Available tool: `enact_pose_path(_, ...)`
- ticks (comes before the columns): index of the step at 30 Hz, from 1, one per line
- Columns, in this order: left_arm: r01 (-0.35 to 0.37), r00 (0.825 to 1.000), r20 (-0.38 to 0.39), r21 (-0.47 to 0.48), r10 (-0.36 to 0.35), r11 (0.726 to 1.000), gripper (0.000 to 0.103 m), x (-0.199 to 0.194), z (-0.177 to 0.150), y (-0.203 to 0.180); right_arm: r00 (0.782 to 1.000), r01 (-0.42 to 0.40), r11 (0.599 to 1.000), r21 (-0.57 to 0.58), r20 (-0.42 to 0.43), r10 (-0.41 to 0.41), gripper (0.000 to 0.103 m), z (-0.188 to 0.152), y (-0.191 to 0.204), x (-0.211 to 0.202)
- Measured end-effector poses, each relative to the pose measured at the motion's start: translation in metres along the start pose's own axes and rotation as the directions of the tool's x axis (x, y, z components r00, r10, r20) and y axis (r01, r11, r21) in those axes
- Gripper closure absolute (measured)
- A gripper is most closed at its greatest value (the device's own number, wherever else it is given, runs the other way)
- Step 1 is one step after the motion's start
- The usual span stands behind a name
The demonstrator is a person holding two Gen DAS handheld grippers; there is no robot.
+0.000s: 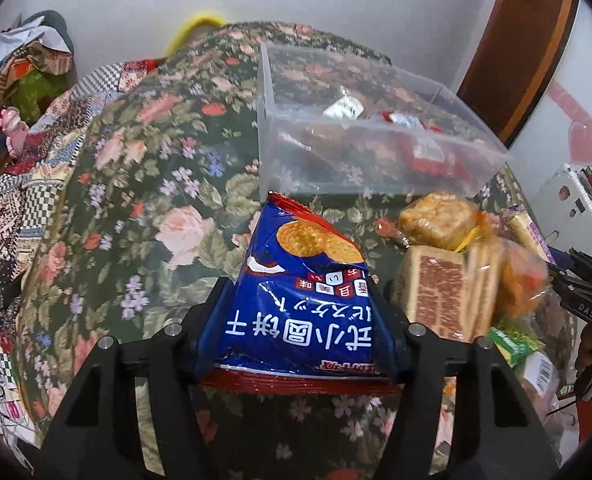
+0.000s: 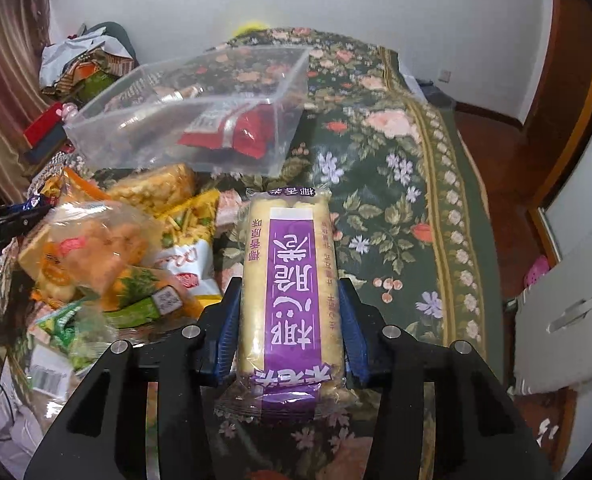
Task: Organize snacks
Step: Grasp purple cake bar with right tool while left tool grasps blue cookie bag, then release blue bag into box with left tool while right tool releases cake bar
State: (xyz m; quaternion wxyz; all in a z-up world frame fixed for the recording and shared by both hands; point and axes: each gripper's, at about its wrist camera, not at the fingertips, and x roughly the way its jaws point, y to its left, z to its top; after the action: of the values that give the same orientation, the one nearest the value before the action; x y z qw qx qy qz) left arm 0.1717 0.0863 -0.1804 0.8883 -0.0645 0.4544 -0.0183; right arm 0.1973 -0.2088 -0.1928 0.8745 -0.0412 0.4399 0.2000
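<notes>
My left gripper is shut on a blue biscuit bag with red edges, held above the floral cloth. A clear plastic bin stands just beyond it and holds red and white packets. My right gripper is shut on a long purple-labelled cracker pack. The same bin lies ahead and to the left of it, with a red packet inside.
A heap of loose snack packs lies right of the blue bag; in the right wrist view the heap is on the left. The floral cloth covers the surface. A drawer unit stands at the right.
</notes>
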Motion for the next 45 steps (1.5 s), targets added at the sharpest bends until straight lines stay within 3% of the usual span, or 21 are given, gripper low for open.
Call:
enact_pose_path(12, 0.018, 0.981, 0.194, -0.001, -0.017, 1.0, 0.041, -0.063, 0.046, -0.007, 0.99, -0.011, 1.0, -0.023, 0.142, 0.014, 0.061, 0.044, 0.013, -0.034)
enact_pose_path(22, 0.034, 0.961, 0.273, 0.007, -0.035, 0.999, 0.041, -0.063, 0.088, -0.024, 0.973, -0.049, 0.997, -0.057, 0.221, 0.061, 0.061, 0.079, 0.034, -0.04)
enact_pose_path(34, 0.016, 0.968, 0.249, -0.009, -0.014, 1.0, 0.041, -0.02, 0.127, -0.029, 0.961, -0.076, 0.993, -0.091, 0.258, 0.097, 0.061, 0.123, 0.064, -0.019)
enact_pose_path(45, -0.015, 0.987, 0.158, -0.005, 0.015, 1.0, 0.041, 0.029, 0.144, -0.022, 0.987, -0.068, 0.992, -0.107, 0.135, 0.083, 0.061, 0.152, 0.077, 0.039)
